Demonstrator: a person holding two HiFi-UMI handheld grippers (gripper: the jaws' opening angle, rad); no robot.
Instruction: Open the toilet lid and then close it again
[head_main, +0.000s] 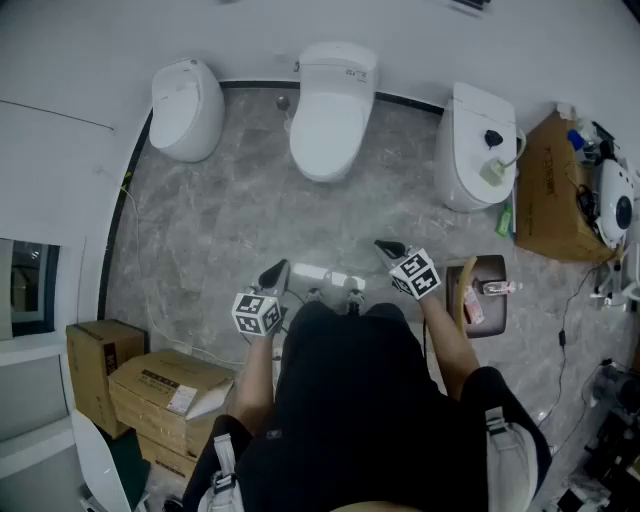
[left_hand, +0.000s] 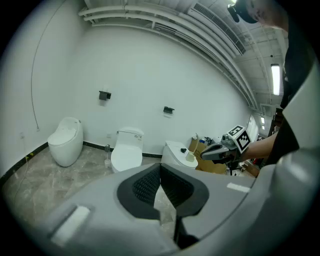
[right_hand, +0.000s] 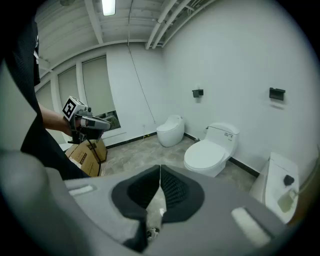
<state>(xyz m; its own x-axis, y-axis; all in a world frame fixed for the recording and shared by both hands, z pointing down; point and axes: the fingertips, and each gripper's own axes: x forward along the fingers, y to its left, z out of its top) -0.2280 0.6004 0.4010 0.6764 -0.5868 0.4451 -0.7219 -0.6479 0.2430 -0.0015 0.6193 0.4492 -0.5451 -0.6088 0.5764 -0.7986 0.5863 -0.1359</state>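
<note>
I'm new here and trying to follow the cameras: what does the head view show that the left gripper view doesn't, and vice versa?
Only the head view: stacked brown cardboard boxes at lower left. Only the left gripper view: two small black wall fixtures and white ceiling pipes. Both: three white ceramic toilets with lids down, and the right tool.

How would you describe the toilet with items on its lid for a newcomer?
Three white toilets stand in a row against the white wall. Take the right-end toilet in the head view, beside the brown cardboard box. Only its lid carries things, a small dark object and a pale green item; the middle toilet and left toilet have bare lids.
</note>
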